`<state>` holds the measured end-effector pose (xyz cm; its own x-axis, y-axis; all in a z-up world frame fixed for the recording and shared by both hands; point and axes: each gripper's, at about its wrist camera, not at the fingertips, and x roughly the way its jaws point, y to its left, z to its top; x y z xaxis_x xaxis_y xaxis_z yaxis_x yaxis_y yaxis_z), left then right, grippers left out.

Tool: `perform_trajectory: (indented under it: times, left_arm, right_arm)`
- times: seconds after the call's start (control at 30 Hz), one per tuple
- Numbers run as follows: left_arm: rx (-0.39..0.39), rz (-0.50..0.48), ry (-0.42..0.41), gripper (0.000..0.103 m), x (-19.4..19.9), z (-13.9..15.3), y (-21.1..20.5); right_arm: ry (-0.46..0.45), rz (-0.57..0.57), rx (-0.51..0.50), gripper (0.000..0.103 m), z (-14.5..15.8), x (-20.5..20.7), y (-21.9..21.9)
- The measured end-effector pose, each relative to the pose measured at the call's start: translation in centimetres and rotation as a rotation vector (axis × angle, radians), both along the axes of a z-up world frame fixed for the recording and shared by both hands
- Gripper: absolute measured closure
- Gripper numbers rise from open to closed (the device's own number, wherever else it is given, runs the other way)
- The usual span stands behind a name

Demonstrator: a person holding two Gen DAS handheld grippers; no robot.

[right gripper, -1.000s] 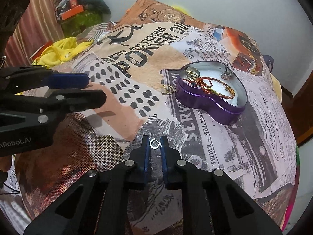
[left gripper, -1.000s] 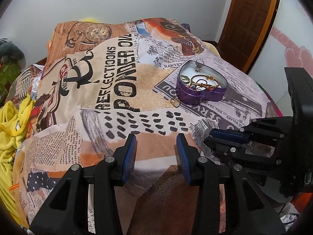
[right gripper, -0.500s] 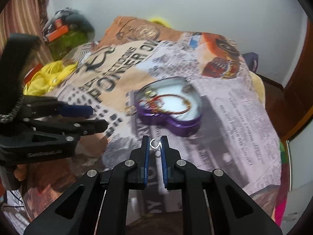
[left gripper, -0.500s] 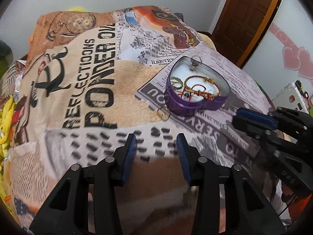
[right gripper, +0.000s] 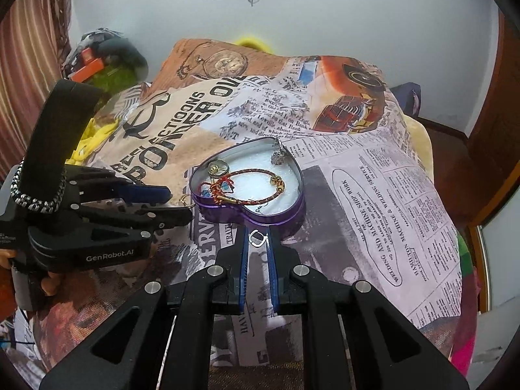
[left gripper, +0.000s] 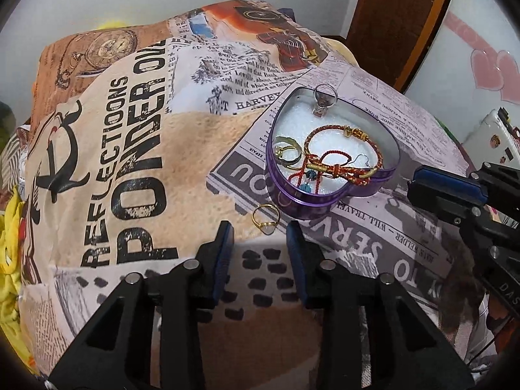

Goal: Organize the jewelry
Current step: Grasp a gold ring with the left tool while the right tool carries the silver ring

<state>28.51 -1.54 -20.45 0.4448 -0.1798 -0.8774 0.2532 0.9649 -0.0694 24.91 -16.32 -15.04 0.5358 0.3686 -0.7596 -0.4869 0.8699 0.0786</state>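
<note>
A purple heart-shaped tin sits on the printed blanket. It holds a red and gold braided bracelet, rings and small charms. A loose gold ring lies on the blanket just left of the tin. My left gripper hovers over this ring, its jaws closing, the ring just ahead between the fingertips and untouched. My right gripper is shut on a small silver ring, just in front of the tin's near wall.
The blanket covers a bed that drops away at the right edge. A brown door stands behind on the right, a yellow cloth lies at the left, and a pile of dark and orange things sits by the curtain.
My left gripper has moved forward toward the gold ring and the tin, and its jaws have narrowed. My right gripper has carried the silver ring closer to the tin.
</note>
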Motion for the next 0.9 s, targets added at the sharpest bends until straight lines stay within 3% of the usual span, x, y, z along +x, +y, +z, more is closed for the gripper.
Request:
perform_trajectory:
  times: [0.2, 0.57, 0.9]
  left_arm:
    - [0.005, -0.019, -0.011, 0.088, 0.0, -0.1, -0.4]
    - [0.004, -0.004, -0.033, 0.095, -0.7, 0.2, -0.2]
    - [-0.013, 0.013, -0.111, 0.095, -1.9, 2.9, 0.6]
  right_arm:
    - [0.004, -0.003, 0.008, 0.093, -0.1, -0.1, -0.2]
    - [0.0, -0.011, 0.006, 0.093, 0.2, -0.1, -0.5]
    - [-0.037, -0.026, 0.018, 0.093, 1.7, 0.3, -0.8]
